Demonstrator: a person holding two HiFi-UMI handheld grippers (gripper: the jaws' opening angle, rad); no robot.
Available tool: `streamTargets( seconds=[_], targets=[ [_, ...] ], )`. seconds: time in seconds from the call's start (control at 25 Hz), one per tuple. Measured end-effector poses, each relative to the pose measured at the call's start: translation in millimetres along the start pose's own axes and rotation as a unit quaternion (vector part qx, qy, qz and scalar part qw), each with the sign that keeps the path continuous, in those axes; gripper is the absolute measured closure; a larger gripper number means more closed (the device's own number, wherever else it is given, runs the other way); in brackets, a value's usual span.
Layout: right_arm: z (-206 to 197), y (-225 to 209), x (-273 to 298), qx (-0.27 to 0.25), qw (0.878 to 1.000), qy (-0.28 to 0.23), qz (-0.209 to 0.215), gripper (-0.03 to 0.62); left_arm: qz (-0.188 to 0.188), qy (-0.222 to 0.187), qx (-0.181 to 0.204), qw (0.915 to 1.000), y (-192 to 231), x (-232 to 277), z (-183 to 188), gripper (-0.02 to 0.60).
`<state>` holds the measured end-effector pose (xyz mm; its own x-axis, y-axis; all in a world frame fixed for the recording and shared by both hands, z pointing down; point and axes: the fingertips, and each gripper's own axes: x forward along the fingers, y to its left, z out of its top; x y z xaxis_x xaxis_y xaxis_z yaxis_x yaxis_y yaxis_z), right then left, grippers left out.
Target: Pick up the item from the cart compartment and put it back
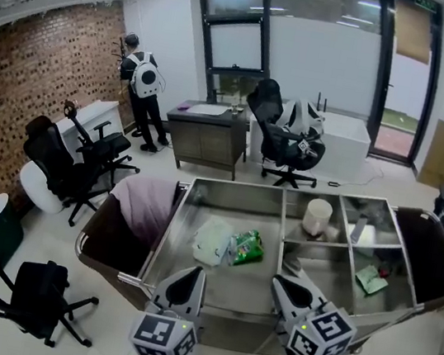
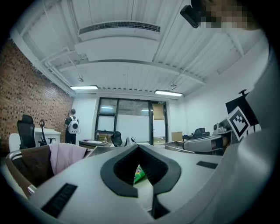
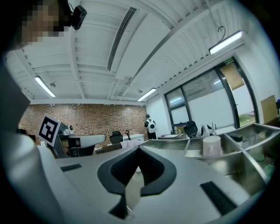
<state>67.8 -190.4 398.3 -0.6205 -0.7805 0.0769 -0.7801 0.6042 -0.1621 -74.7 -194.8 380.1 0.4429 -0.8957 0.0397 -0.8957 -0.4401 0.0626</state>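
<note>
A steel cart (image 1: 221, 288) with several compartments stands in front of me. Its large left compartment holds a white packet (image 1: 212, 242) and a green snack packet (image 1: 247, 247). A white cup (image 1: 317, 216) stands in the far middle compartment, and a small green packet (image 1: 371, 279) lies in the near right one. My left gripper (image 1: 198, 271) hovers shut and empty at the cart's near edge, pointing level over the large compartment. The right gripper (image 1: 276, 280) is beside it, also shut and empty. In the left gripper view the green snack packet (image 2: 139, 174) shows past the closed left gripper (image 2: 138, 146).
A dark bag with a pink cloth (image 1: 144, 206) hangs on the cart's left side, another dark bag (image 1: 427, 255) on its right. Office chairs (image 1: 70, 161) stand at the left, a desk (image 1: 205, 135) behind the cart. A person (image 1: 143, 85) stands at the far wall.
</note>
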Motion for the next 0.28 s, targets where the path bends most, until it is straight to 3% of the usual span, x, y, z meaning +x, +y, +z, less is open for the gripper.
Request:
streamTargets(
  seconds=[0.28],
  targets=[
    [-3, 2, 4, 0.001, 1.000, 0.006, -0.002, 0.576, -0.008, 0.009, -0.008, 0.9999, 2, 4, -16, 0.581]
  ],
)
